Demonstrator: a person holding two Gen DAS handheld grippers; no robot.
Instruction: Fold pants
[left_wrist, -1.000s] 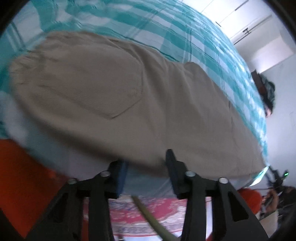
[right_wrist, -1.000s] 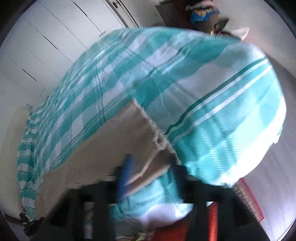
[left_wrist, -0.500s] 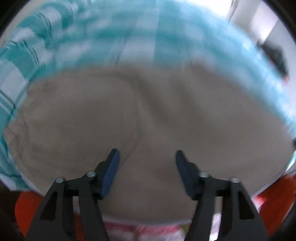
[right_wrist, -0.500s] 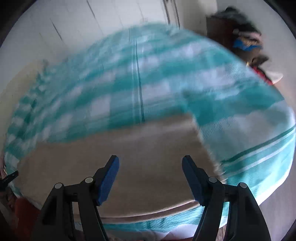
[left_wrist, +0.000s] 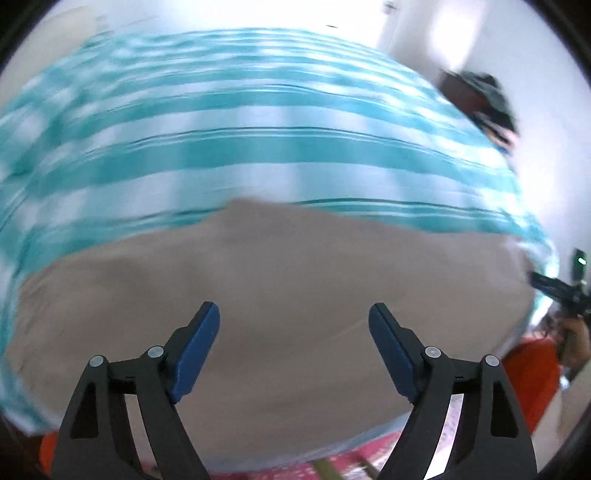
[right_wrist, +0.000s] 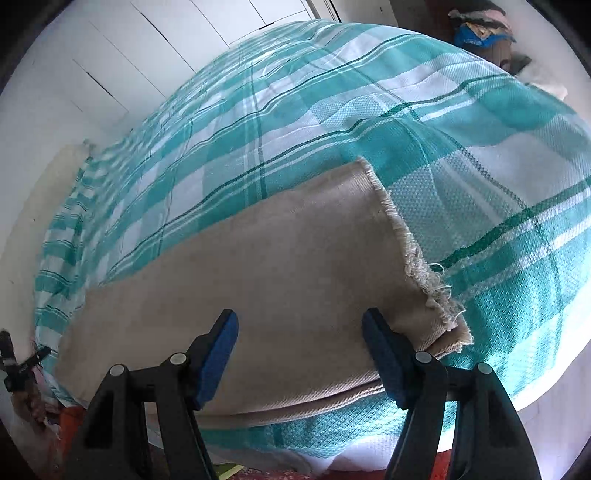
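Observation:
Beige pants (left_wrist: 280, 280) lie flat on a bed with a teal and white checked cover (left_wrist: 258, 122), along its near edge. The left wrist view is blurred. My left gripper (left_wrist: 294, 314) is open and empty, hovering over the wide part of the pants. In the right wrist view the pants (right_wrist: 266, 266) are laid one leg on the other, with a frayed hem (right_wrist: 421, 269) at the right end. My right gripper (right_wrist: 300, 319) is open and empty above the leg near that hem.
White wardrobe doors (right_wrist: 177, 40) stand behind the bed (right_wrist: 480, 147). A pile of clothes (right_wrist: 480, 26) sits at the far right. The other gripper (left_wrist: 554, 288) shows at the right edge of the left wrist view. Orange fabric (left_wrist: 532, 373) and a patterned rug (left_wrist: 332, 465) lie below the bed edge.
Both grippers have opened wide and drawn back above the pants. The right gripper has let go of the hem corner it held, and the leg now lies flat.

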